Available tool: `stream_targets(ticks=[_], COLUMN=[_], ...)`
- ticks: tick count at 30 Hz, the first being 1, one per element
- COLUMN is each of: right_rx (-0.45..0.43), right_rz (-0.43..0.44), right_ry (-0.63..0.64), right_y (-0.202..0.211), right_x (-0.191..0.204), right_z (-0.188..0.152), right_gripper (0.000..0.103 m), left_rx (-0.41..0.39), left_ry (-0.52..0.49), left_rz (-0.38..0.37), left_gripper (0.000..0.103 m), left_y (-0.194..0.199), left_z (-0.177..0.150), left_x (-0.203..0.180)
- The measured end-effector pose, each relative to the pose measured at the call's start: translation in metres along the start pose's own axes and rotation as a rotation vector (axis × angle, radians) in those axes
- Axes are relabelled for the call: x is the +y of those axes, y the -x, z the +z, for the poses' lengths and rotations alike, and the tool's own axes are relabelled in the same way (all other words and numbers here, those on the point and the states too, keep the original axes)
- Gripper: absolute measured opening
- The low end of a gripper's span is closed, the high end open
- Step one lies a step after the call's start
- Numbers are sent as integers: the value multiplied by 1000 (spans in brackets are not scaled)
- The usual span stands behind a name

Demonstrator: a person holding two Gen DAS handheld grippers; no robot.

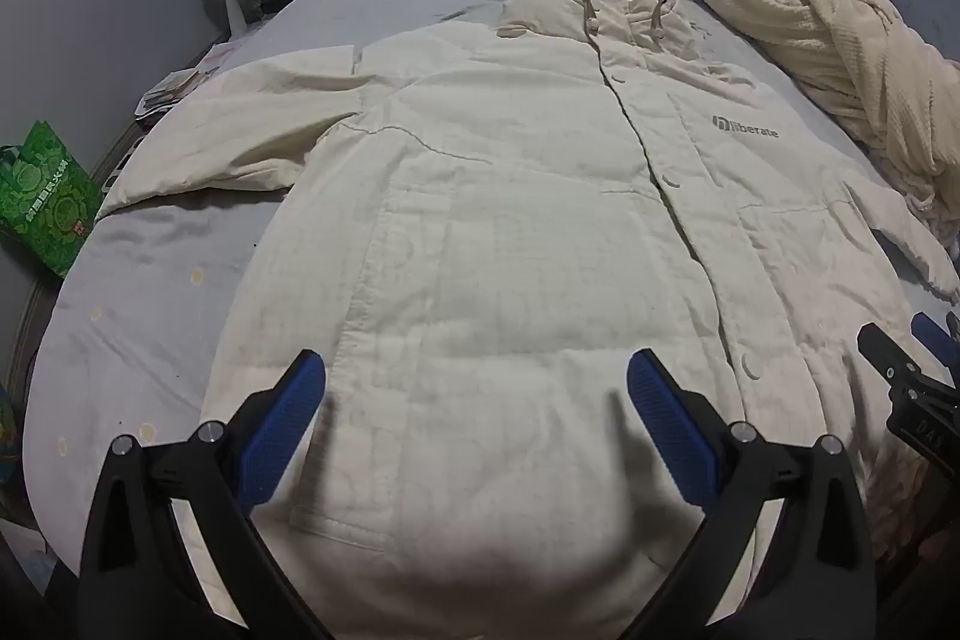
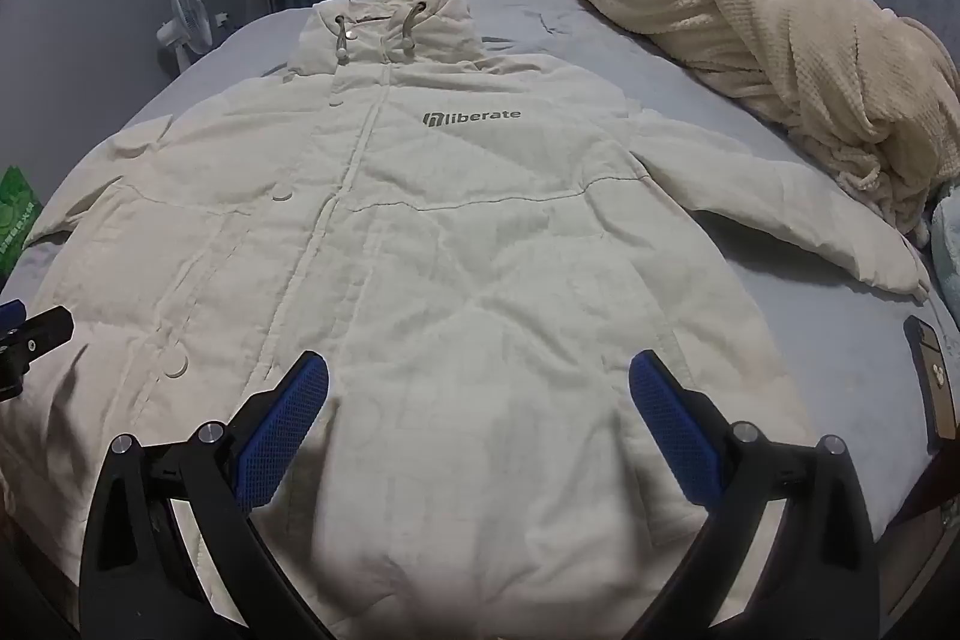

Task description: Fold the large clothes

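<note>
While both claws hang over the near hem, the bed (image 1: 150,280) fills each view from the lower edge to the curtained doorway at the top, its grey sheet bare along the left of the left wrist view and along the right of the right wrist view. Spread face up on it lies the cream hooded coat (image 1: 510,232), buttoned, its long axis running from the hem at the bottom of the frame up to the hood (image 2: 384,22) at upper centre; the "liberate" logo (image 2: 471,117) sits on the chest above centre in the right wrist view. One sleeve (image 1: 240,136) reaches toward the left edge of the left wrist view; the other sleeve (image 2: 780,214) slopes toward the right edge of the right wrist view, beside a heaped cream blanket (image 2: 780,40) at upper right. A dark phone (image 2: 936,382) lies on the sheet at the right edge.

Left claw (image 1: 477,400): fingers apart, empty, over the coat's lower panel on the side of the left sleeve, and so the nearer to it. Right claw (image 2: 480,400): fingers likewise apart, empty, over the lower panel on the side of the right sleeve. Whether either touches the cloth cannot be told. Judged from this layout, no fold is yet made, and each sleeve lies up and outward from its own claw.
</note>
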State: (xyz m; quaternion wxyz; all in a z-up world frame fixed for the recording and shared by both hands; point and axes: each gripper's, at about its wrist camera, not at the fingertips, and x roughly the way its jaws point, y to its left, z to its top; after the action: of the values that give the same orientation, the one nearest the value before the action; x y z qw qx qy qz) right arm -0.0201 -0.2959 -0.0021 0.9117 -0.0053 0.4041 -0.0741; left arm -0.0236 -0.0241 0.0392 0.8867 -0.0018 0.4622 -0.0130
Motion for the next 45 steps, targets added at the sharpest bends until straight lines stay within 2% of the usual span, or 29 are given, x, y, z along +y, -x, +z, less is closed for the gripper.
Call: stream_targets(ticks=[6,8,17,19,24,32,42,45], right_rx=[16,7,-1,-13,-15,-29,6,-3], right_rz=[-12,-12,-2,42,5,7,11,-24], right_ry=[-8,-14,-34,-75,-42,-41,-45,-22], right_y=[-5,-6,-8,-8,-7,-7,-9,-10], right_x=[-5,-5,-4,-6,-7,-6,-6,-6], right_z=[8,-1,1,1,2,2,1,1], right_gripper=[97,97,97,97,97,97,97,97], left_rx=[2,0,-4,-5,-13,-18,-22,-22], left_ry=[3,5,-10,-14,-29,-31,-26,-18], left_rz=[-3,-4,0,-3,-1,-3,-2,-6], left_gripper=[97,97,97,97,97,97,97,97], left_y=[0,0,1,1,3,3,4,4], left_z=[0,0,1,1,1,1,2,2], left_x=[0,2,0,-2,-6,-7,-6,-5])
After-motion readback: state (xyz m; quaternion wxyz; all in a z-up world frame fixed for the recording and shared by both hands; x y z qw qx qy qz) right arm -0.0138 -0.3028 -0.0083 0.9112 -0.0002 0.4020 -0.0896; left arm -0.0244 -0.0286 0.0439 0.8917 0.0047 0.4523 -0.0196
